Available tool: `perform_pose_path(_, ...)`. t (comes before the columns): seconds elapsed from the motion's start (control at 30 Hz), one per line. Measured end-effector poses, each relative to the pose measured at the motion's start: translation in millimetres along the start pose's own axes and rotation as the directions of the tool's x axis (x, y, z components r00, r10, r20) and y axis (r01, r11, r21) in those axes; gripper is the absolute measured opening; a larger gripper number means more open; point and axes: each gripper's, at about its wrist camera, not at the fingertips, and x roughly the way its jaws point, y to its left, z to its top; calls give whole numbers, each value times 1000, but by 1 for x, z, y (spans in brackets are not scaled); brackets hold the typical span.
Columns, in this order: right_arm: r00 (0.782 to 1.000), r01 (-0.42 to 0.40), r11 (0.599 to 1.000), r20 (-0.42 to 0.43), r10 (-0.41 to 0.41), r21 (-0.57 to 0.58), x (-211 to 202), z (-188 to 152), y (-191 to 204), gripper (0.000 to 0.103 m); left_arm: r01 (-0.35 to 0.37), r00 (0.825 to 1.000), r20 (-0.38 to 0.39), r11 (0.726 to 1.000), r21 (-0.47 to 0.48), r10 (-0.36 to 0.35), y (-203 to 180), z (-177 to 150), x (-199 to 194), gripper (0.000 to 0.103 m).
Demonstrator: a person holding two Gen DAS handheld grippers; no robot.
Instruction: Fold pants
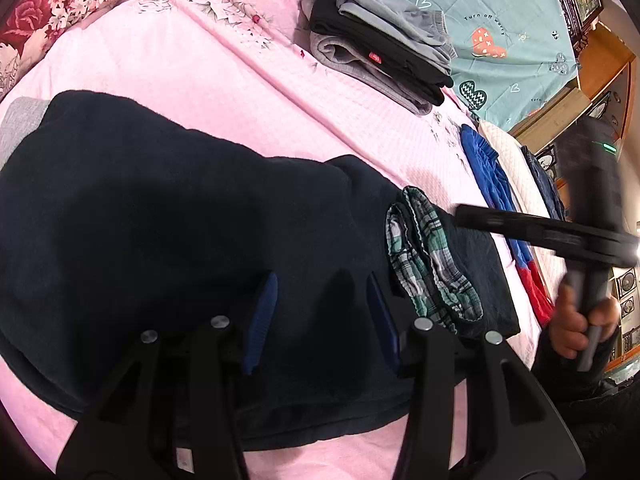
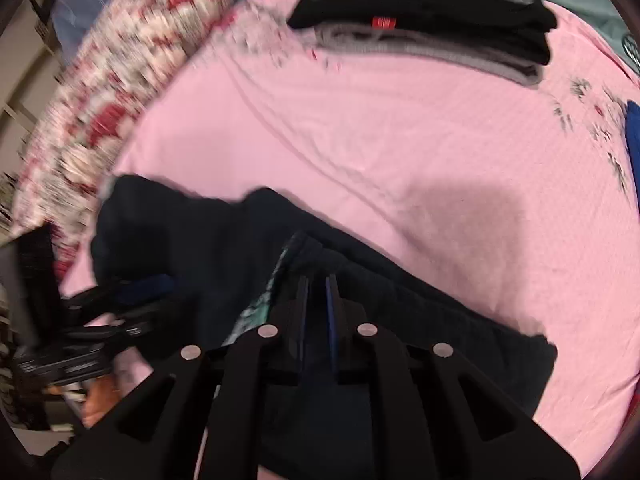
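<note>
Nearest your lens, left view: your left tongs (image 1: 320,320), jaws standing wide, hovering over the dark navy pants (image 1: 180,220) with nothing between the blue pads; whether the tips touch the cloth cannot be told. Item: the pants lie on the bed, on the pink bedspread (image 1: 240,92), spread in a broad dark mass with the plaid lining (image 1: 432,264) of the waist end turned out toward your right. Item: your right tongs (image 2: 318,300), jaws drawn narrow, almost together; they appear pinched on the dark cloth beside the lining, though the dark fabric and blur make the grip uncertain. Your right hand (image 1: 580,324) on its handle shows at the edge of the left view. Progress, by judgement: the pants look partly doubled over, layers showing at the near edge, but they are still a long wide shape, so at least one more fold and a tidy-up seem left. Item: a stack of folded clothes (image 1: 380,40), grey and black, well apart at the far side, likely finished pieces. Item: a blue garment (image 1: 492,176) near the bed's edge, a floral pillow (image 1: 60,4) far left. Hidden or unclear: the far leg ends are lost in uniform darkness, fold lines cannot be read, and the right view is motion-blurred throughout.
</note>
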Motion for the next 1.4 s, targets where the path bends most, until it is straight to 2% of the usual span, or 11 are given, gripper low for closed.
perform_pose_path(0.2,995,-75,997,69,74,15,-59,-46,-15,47,-5,1000,2,1000,-6,5,0,0,0,48)
perform_pose_path(0.33,987,-159,986,44,157,56,-71,-83,-29,52,-25,1000,6,999,-29,25,-3,-2,-7,49)
perform_pose_path(0.4,986,-162,985,47,160,62,-72,-95,-32,55,-6,1000,26,999,-31,6,-7,-4,-26,63)
perform_pose_path(0.5,982,-187,979,52,183,84,-74,-103,-42,56,2,992,129,996,-84,9,1,-11,-77,78)
perform_pose_path(0.57,976,-215,971,63,210,102,-75,-110,-52,56,-41,982,173,986,-162,70,16,-16,-107,85)
perform_pose_path(0.67,965,-260,959,77,253,114,-75,-116,-58,56,-168,963,142,925,-341,228,50,-25,-132,86)
perform_pose_path(0.8,954,-295,948,84,286,117,-74,-126,-66,56,-95,977,121,859,-503,178,83,-39,-132,85)
perform_pose_path(1.03,950,-305,942,119,289,140,-84,-136,-81,56,-86,991,40,826,-558,130,90,-30,-87,85)
perform_pose_path(1.33,944,-318,931,144,295,180,-85,-144,-94,56,-81,989,60,846,-527,132,88,-3,-61,90)
perform_pose_path(1.37,945,-317,932,140,295,176,-85,-145,-93,56,-71,988,77,845,-530,131,92,1,-60,88)
perform_pose_path(1.4,946,-315,933,138,294,172,-85,-145,-92,56,-80,986,83,843,-532,146,94,3,-60,73)
